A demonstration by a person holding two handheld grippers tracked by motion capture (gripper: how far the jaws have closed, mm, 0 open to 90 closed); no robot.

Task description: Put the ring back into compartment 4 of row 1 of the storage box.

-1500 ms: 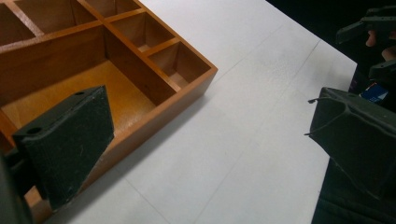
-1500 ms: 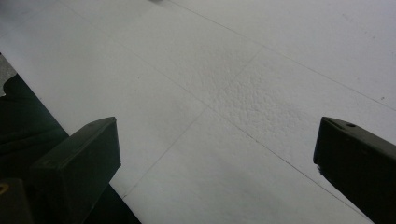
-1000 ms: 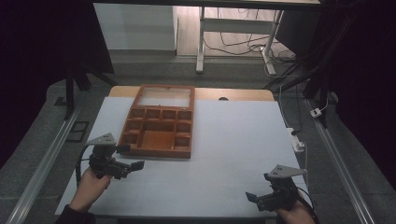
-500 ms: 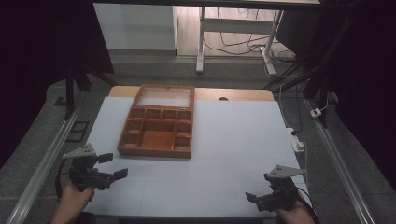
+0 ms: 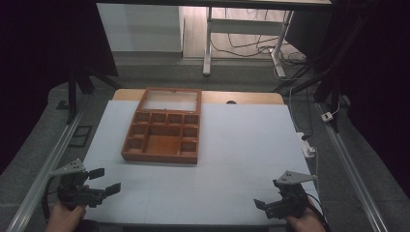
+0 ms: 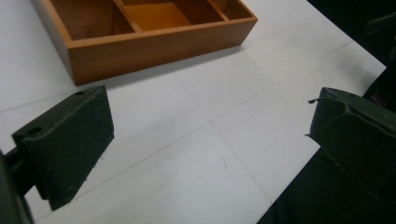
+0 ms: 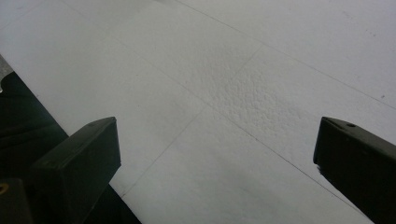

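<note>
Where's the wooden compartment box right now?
In the high view, the brown wooden compartment box sits left of centre on the white table, ahead of the open left gripper.

Both tools (image 5: pixel 105 180) (image 5: pixel 260 205) wide apart, empty

The left claw (image 5: pixel 104 181) is now far from the wooden box (image 5: pixel 163 131). A second ago it sat right by the box's near left corner. Then it slid back and to the left, away from the box. Now it is near the front left corner of the tabletop (image 5: pixel 241 145), well apart from the box, and its jaws are wide apart with nothing between them. In the left gripper view, the box's (image 6: pixel 154 37) near wall sits up at the top, past bare tabletop (image 6: pixel 201 154).
</note>
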